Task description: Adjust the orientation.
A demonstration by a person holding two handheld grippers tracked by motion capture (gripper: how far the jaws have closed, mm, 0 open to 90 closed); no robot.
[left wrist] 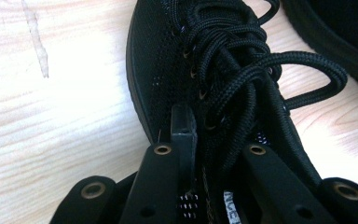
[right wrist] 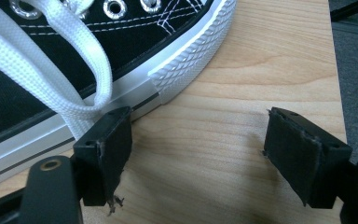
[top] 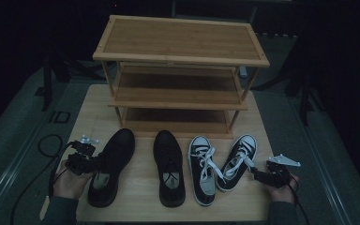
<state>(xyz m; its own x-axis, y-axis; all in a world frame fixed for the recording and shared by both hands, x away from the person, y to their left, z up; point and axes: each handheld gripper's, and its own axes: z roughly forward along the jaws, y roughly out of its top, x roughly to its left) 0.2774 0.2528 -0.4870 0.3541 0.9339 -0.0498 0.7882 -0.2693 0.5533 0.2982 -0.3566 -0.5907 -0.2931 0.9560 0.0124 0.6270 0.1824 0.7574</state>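
Note:
Two black lace-up shoes and two black-and-white sneakers stand in a row on the wooden table [top: 136,206]. My left gripper [top: 95,164] is shut on the left black shoe [top: 115,152] at its left side by the opening. In the left gripper view one pad [left wrist: 182,133] presses the shoe's [left wrist: 163,60] outer wall, and the other is hidden among the laces inside. My right gripper [top: 257,172] rests open on the table just right of the right sneaker [top: 238,157]. Its left pad [right wrist: 109,149] sits against that sneaker's white sole [right wrist: 186,60] and a white lace.
A three-tier bamboo shoe rack [top: 178,42] stands at the back of the table with bare shelves. The second black shoe [top: 168,164] and the left sneaker [top: 201,171] lie between my grippers. The table's right edge [right wrist: 335,93] is close to my right gripper.

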